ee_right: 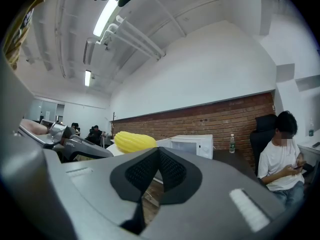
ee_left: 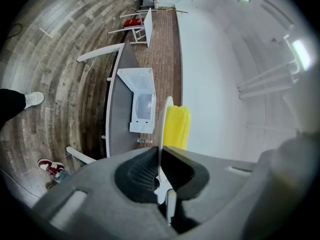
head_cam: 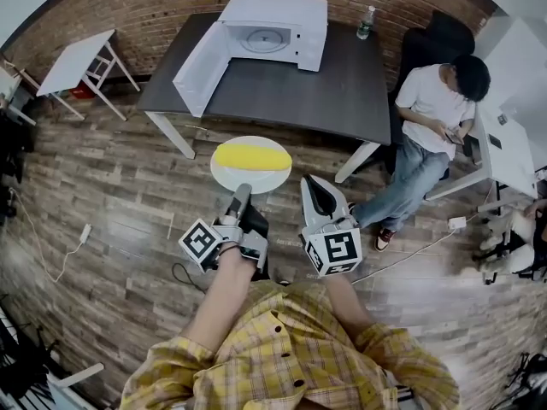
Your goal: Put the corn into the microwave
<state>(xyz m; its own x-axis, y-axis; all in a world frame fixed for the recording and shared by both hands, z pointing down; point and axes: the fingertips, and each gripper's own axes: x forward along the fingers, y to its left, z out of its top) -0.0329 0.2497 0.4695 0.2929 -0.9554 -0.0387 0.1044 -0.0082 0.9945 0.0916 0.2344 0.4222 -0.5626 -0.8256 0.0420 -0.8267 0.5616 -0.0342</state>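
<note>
The corn [head_cam: 252, 156] lies on the plate [head_cam: 224, 174], long axis left to right, short of the worktop [head_cam: 291, 88]. My left hand-held gripper [head_cam: 243, 192], held level, pinches the plate's near rim. My right hand-held gripper [head_cam: 313, 184] is just beside it, level, closed on nothing.

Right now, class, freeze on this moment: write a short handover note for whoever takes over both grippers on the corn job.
Left gripper: shut on the rim of the white plate, held out in front above the floor.
Right gripper: shut, empty, just right of the plate.
Things: the corn lies on the plate. The microwave sits on the dark table ahead, its door swung open, and the inside looks empty.
Done: plate with corn is in hand and the door is open.
Left: carry the plate to the table, set the corn inside, and probably close the door.
</note>
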